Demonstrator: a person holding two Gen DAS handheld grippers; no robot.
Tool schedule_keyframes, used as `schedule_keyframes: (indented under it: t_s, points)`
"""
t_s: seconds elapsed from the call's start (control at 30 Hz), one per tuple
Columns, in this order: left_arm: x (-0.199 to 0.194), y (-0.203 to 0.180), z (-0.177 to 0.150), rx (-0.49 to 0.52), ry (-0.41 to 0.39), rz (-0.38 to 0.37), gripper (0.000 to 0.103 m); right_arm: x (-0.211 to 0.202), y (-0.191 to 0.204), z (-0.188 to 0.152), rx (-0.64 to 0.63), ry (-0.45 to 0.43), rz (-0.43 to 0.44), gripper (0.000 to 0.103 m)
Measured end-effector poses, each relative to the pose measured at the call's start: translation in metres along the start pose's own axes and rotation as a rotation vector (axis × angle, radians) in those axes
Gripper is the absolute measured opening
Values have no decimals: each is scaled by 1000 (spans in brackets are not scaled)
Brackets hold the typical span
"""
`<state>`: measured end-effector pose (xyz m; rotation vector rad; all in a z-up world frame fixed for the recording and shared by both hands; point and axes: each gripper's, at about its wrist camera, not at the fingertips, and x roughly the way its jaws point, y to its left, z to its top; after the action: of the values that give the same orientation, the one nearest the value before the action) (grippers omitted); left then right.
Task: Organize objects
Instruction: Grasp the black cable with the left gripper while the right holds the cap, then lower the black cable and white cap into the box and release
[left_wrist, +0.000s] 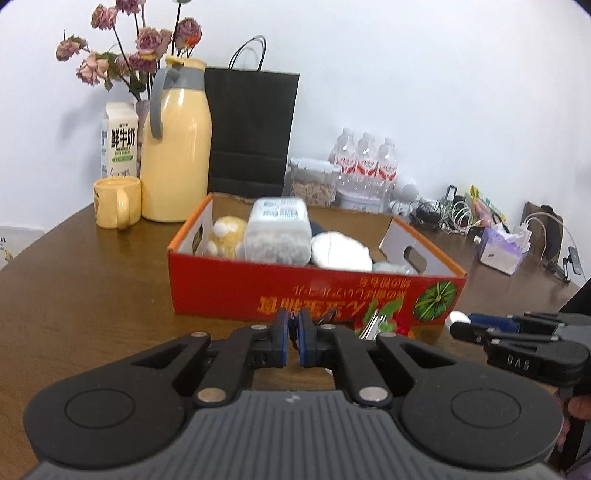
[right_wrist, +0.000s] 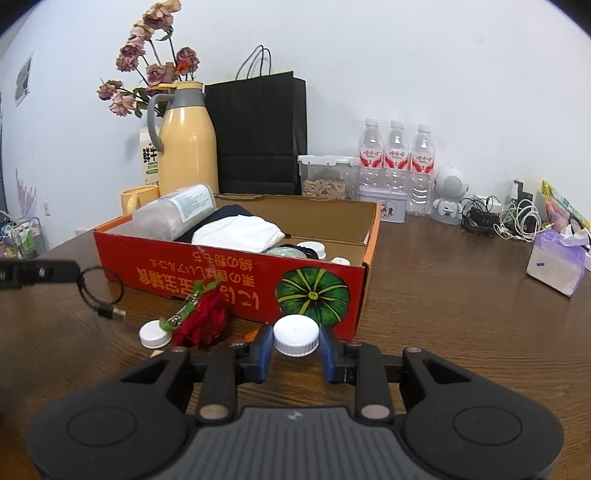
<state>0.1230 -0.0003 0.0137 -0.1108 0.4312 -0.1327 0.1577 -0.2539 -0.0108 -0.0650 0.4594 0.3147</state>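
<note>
White cap (right_wrist: 296, 336) flat side up, between right claw (right_wrist: 296, 349) fingers.

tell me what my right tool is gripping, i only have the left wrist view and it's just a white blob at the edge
Observer: The right tool is closed on a round white cap, held just in front of the red box, by its pumpkin picture.
Operator: ok and the thin thing pinched in my left tool, what is it
Observer: The left tool grips a thin black cable. The right wrist view shows it hanging in a loop, with a USB plug at its lower end.
</note>
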Motion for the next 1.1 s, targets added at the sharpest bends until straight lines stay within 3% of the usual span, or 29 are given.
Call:
schedule_keyframes:
  t_s: [0.3, 0.53, 0.77, 1.03, 1.1]
  points:
    - [3, -17, 49, 30, -111, -33, 6, -7, 16, 39, -60, -106, 41, 26]
    - [47, -41, 78, 53, -139, -50, 6, 21, 17, 80, -71, -158, 27, 26]
    - [108, -62, 89, 136, -153, 18, 6, 80, 4, 102, -27, -122, -10, 26]
    - [144, -60, 88, 163, -117, 50, 7, 118, -8, 88, -8, -37, 8, 27]
    - [143, -57, 85, 167, -108, 49, 20, 117, -9, 84, -6, -29, 13, 36]
